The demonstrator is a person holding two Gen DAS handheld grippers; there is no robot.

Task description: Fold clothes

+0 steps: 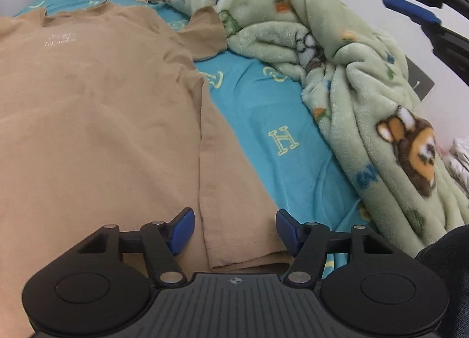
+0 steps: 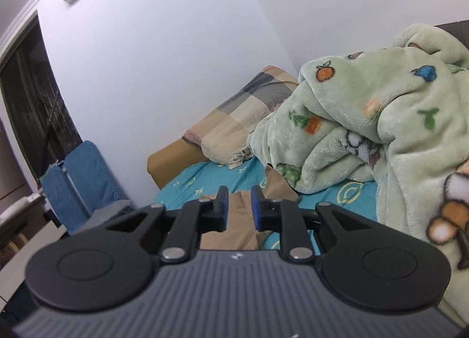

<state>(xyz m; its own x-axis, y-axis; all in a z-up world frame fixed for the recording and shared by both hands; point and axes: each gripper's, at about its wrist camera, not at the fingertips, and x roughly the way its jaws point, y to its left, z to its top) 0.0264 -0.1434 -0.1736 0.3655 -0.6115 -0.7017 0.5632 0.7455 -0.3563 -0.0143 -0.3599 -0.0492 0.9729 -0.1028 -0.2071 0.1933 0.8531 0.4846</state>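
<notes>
Straddling shirt (image 1: 96,109) hem, jaws half-open

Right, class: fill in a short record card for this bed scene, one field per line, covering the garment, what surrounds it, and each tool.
garment: tan T-shirt, spread flat, front up, small white print at the chest
surface: turquoise bedsheet
beside it: bunched green blanket
bed head: checked pillow
left tool: jaws apart, straddling the shirt's bottom hem corner, not gripping
right tool: jaws nearly closed, nothing visibly pinched
folding: not started
</notes>
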